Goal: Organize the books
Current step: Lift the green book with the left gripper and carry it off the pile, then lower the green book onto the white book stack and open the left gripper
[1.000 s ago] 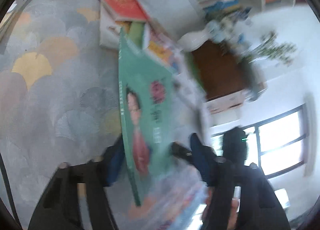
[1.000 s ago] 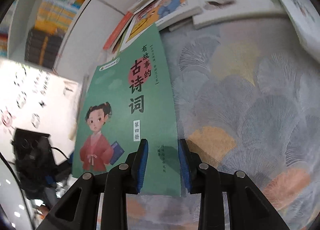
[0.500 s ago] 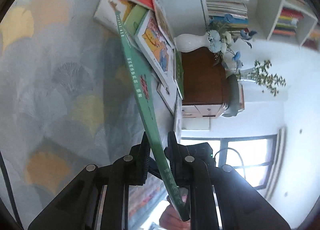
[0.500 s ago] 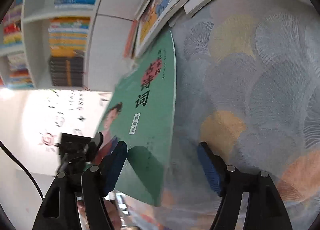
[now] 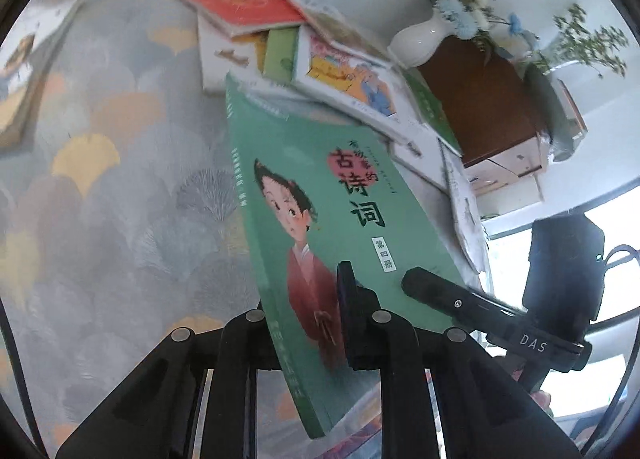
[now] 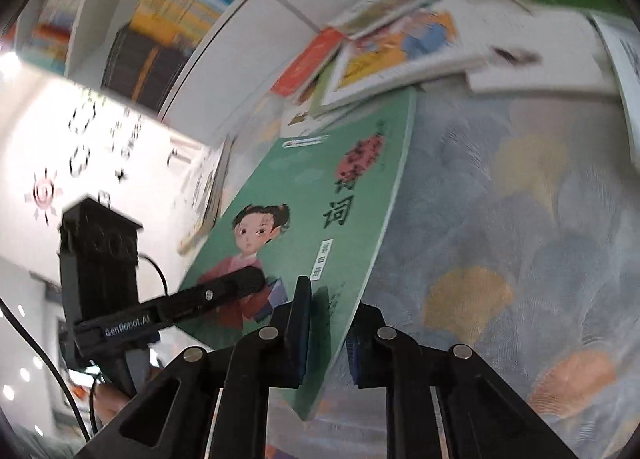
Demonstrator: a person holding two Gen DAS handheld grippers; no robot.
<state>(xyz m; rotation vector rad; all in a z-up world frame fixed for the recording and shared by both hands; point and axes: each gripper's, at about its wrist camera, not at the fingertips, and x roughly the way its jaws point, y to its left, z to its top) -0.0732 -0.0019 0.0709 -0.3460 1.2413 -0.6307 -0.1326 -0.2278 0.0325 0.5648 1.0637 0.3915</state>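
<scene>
A green book [image 5: 320,219] with a cartoon girl on its cover is held tilted above the table, its top corner near the book pile [image 5: 280,39]. My left gripper [image 5: 304,311] is shut on its bottom edge near the spine; one finger is hidden behind the cover. In the right wrist view the same green book [image 6: 320,199] is pinched at its lower corner by my right gripper [image 6: 328,335], jaws closed on it. Each view also shows the other gripper's finger lying against the cover: the right gripper [image 5: 432,291] and the left gripper [image 6: 240,283].
Loose books lie heaped at the table's far side, a red book [image 5: 240,3] on top. The tablecloth [image 5: 120,199] has a fan pattern. An open book [image 5: 16,91] lies at the left. Beyond stand a white vase [image 5: 420,39], a brown cabinet [image 5: 480,107] and bookshelves [image 6: 168,19].
The right gripper opened wide, then shut again on the book's lower corner. The left gripper closed on the bottom edge. The book rose off the table and its cover turned toward the left camera.
</scene>
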